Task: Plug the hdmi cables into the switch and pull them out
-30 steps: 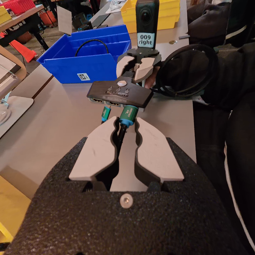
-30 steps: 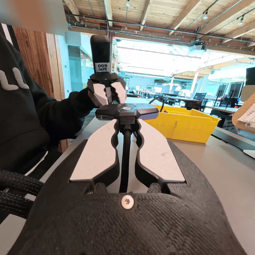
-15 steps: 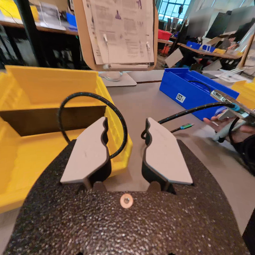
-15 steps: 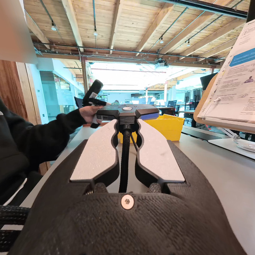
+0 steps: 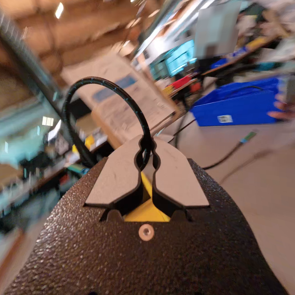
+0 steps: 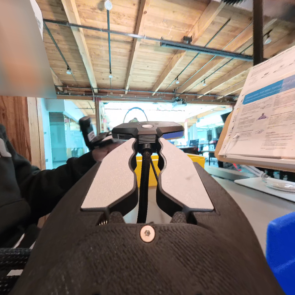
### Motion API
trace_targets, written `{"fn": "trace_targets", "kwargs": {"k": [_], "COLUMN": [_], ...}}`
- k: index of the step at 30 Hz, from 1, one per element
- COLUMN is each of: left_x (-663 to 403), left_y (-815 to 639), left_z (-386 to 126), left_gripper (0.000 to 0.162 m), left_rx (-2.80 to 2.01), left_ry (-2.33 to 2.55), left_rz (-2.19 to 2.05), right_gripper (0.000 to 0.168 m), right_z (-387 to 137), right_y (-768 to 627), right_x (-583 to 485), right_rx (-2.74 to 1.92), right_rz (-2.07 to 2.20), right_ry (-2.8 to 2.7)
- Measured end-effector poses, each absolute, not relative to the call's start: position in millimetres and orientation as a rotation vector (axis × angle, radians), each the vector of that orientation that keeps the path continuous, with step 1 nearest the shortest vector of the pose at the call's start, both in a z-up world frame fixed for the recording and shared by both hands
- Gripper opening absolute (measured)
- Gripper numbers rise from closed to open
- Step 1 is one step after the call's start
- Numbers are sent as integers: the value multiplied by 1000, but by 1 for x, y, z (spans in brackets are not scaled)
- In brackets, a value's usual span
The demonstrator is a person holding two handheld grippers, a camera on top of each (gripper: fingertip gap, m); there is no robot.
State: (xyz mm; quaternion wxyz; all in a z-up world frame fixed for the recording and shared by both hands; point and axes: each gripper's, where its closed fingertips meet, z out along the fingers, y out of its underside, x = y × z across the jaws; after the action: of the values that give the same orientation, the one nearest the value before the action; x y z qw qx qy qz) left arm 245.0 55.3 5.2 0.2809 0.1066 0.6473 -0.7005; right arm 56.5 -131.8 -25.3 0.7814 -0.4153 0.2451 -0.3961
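Observation:
My left gripper [image 5: 146,143] is shut on a black braided HDMI cable [image 5: 103,83], which arches up in a loop to its left. A loose green plug [image 5: 249,137] on another cable lies on the table to the right. My right gripper [image 6: 146,142] is shut on the ribbed cable collar of the black switch [image 6: 147,129] and holds it level above the table. The left gripper [image 6: 95,135] also shows in the right wrist view, held in a hand left of the switch. A cable loop [image 6: 135,111] rises behind the switch. The left wrist view is motion-blurred.
A yellow bin [image 6: 143,167] stands behind the switch and also shows under my left fingers [image 5: 148,212]. A blue bin [image 5: 239,108] sits at the far right of the table. A clipboard with papers [image 6: 263,119] stands on a stand at right. A person's dark sleeve [image 6: 39,183] is at left.
My left gripper left the plug at the switch, swung open over the yellow bin, then shut on the cable loop and lifted it. My right gripper kept its hold on the switch.

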Motion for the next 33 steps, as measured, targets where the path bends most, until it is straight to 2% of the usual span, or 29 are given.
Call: {"fn": "trace_targets", "kwargs": {"k": [3, 6, 10, 16, 21, 23, 25, 27, 30, 33], "left_x": [176, 151, 135, 111, 91, 92, 104, 129, 147, 149], "left_y": [42, 35, 35, 54, 72, 67, 56, 41, 28, 15], "left_z": [-23, -67, -124, -155, -154, -148, -148, -151, -160, -166], "left_gripper": [6, 6, 6, 10, 22, 36, 41, 41, 37, 36], "left_rx": [912, 1173, 1387, 1528, 1447, 1401, 1300, 1079, 724, 556], "left_ry": [1792, 1987, 2209, 2507, 2909, 2899, 2827, 2782, 2960, 2988], "left_rz": [-1704, -1501, -1258, -1156, -1186, -1262, -1274, -1242, -1185, -1139], "right_gripper": [22, 22, 22, 22, 22, 22, 22, 22, 22, 22], "right_z": [-12, -3, -4, -7, -9, -10, -10, -10, -10, -12], "right_y": [-147, -164, -175, -168, -162, -162, -162, -162, -162, -160], "right_x": [42, 29, 25, 33, 37, 38, 38, 37, 39, 41], "right_rx": [-770, -645, -614, -673, -717, -723, -719, -719, -727, -743], "right_rz": [-918, -949, -980, -972, -966, -969, -966, -966, -968, -967], "right_ry": [487, 469, 493, 509, 513, 516, 517, 515, 522, 527]}}
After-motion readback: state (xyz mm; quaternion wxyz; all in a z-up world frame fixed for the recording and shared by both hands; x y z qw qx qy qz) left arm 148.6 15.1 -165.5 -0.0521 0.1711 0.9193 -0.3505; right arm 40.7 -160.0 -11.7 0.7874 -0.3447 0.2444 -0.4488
